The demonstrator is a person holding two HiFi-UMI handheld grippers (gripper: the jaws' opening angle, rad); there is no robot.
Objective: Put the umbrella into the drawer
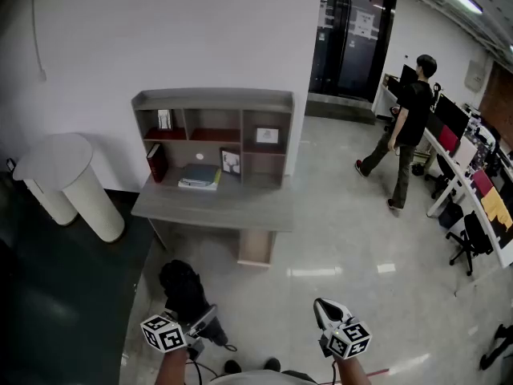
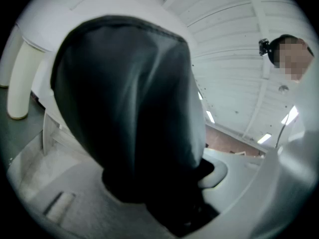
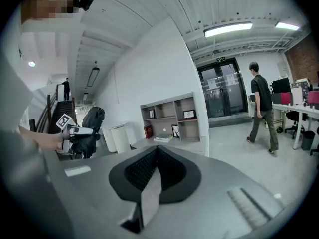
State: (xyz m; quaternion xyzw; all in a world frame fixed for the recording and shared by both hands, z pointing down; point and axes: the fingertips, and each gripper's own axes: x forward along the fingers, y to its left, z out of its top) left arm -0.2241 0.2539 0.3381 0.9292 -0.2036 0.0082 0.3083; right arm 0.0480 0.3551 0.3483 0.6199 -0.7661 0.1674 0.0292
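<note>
A folded black umbrella (image 1: 183, 289) hangs low at the left in the head view, with my left gripper (image 1: 204, 321) shut on it. In the left gripper view the umbrella's black fabric (image 2: 134, 123) fills the space between the jaws and hides them. The right gripper view shows the umbrella (image 3: 92, 126) held out to the left by the left gripper (image 3: 79, 131). My right gripper (image 1: 325, 307) is at the lower right, shut with nothing in it, its pads (image 3: 152, 176) meeting. Ahead, the grey desk (image 1: 212, 203) has a drawer (image 1: 256, 247) pulled out under its right side.
A shelf unit (image 1: 212, 135) with books and frames stands on the desk. Two white cylinders (image 1: 80, 183) stand to its left. A person (image 1: 405, 135) walks at the back right beside office desks and chairs (image 1: 473, 215). Pale floor lies between me and the desk.
</note>
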